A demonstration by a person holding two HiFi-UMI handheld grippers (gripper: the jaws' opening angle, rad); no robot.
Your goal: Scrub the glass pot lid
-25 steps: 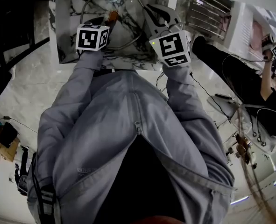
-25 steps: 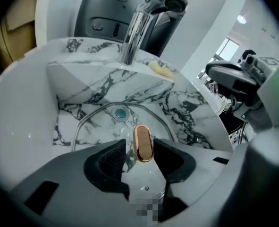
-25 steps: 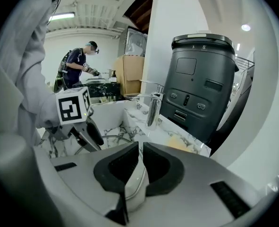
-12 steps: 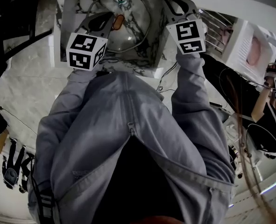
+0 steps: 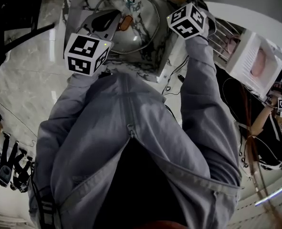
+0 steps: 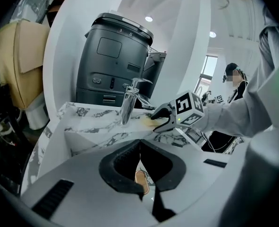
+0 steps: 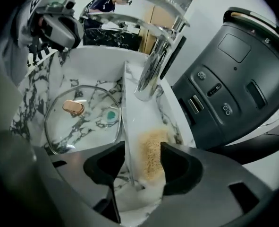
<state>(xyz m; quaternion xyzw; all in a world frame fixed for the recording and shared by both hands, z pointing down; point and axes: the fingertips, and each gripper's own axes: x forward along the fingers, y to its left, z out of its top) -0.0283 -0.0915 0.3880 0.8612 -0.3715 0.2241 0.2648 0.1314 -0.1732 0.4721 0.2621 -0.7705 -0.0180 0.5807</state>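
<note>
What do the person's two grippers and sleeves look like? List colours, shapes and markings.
The left gripper and right gripper have pale grey bodies with black, curved jaws. Each carries a white cube printed with black square markers. The sleeves are grey, from a zipped jacket.

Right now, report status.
Left gripper shut, nothing visibly held. Right gripper just opened, straddling sponge beside faucet. Glass lid lying in sink, unheld. Nothing in the way.

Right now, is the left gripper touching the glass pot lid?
Apart. The right gripper view shows the left gripper held above the sink, with bare marble wall between it and the glass pot lid lying flat below.
</note>
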